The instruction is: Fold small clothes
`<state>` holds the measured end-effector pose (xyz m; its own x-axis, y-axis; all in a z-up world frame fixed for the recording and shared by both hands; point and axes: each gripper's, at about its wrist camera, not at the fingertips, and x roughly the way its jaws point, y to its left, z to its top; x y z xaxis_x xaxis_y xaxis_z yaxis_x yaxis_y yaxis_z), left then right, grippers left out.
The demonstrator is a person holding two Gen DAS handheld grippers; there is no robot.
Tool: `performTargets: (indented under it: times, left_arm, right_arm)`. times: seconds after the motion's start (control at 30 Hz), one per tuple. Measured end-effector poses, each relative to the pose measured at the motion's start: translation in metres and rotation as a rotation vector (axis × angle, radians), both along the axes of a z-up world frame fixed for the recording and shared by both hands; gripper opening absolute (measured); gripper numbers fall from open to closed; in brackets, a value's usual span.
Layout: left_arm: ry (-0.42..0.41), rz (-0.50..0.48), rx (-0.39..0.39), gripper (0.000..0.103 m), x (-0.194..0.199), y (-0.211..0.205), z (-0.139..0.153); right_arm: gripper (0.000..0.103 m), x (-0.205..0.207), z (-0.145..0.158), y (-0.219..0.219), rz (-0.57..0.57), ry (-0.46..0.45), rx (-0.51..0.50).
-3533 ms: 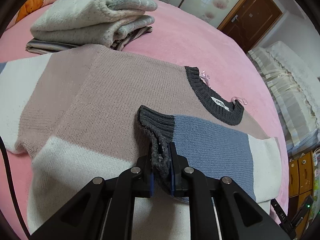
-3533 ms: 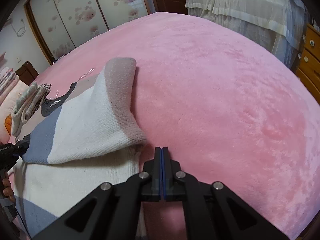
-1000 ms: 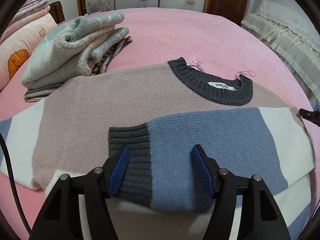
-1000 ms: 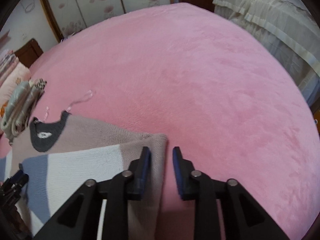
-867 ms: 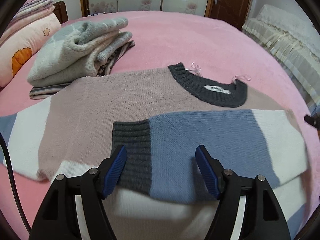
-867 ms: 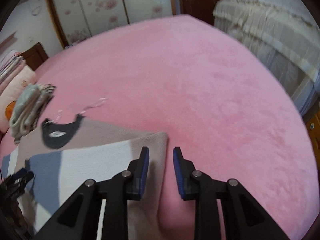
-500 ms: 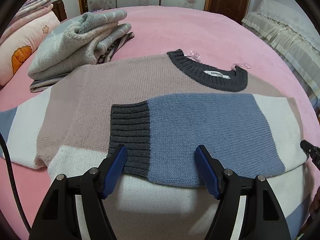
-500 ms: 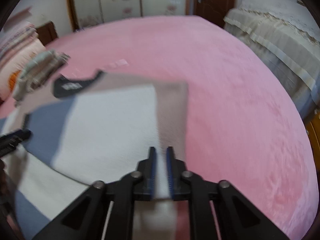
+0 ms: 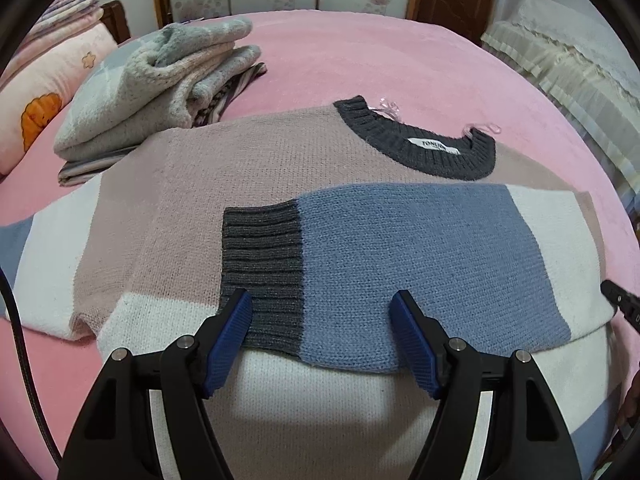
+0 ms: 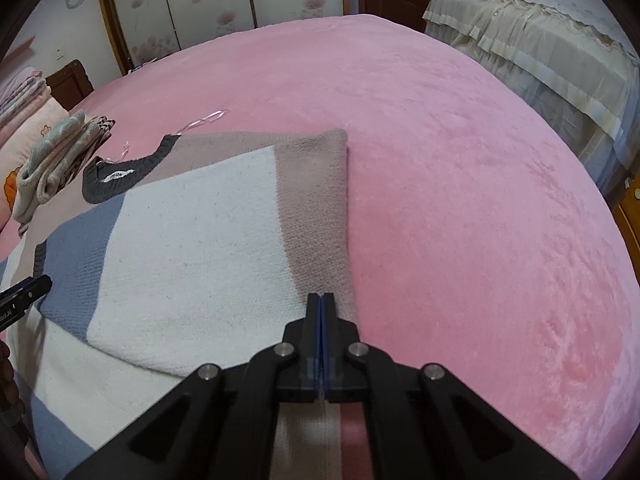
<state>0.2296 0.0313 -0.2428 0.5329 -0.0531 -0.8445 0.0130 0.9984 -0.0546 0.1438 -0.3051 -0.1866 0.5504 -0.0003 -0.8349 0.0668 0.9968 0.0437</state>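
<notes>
Sweater (image 9: 248, 184) neck label (image 9: 434, 145) reads "TONLION"; left gripper (image 9: 322, 336) jaws wide apart, empty; right gripper (image 10: 321, 300) jaws closed, empty.

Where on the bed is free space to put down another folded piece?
The pink blanket is bare right of the sweater, up to the lace-covered furniture. It is crowded at the left, where the folded clothes pile lies beside the pillow.

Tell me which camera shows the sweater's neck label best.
The left wrist view: the neck label faces the camera, central inside the dark collar, its lettering partly legible. The right wrist view shows it small, near the left edge, print unreadable.
</notes>
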Motion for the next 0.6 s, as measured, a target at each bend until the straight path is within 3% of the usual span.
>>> performTargets:
  times: [0.2, 0.4, 0.53, 0.6]
  left_arm:
    - [0.018, 0.012, -0.042, 0.072, 0.003, 0.004, 0.003]
    - [0.079, 0.041, -0.250, 0.073, -0.007, 0.018, 0.028]
    - [0.002, 0.062, -0.239, 0.083, -0.035, 0.024, 0.063]
    - [-0.044, 0.058, -0.219, 0.087, -0.055, 0.029, 0.082]
  right_arm:
    - [0.001, -0.003, 0.002, 0.007, -0.020, -0.009, -0.009]
    - [0.003, -0.022, 0.023, 0.021, -0.002, -0.024, 0.006]
    - [0.004, -0.051, 0.049, 0.044, 0.050, -0.072, -0.009]
    - [0.019, -0.067, 0.061, 0.058, 0.077, -0.088, -0.011]
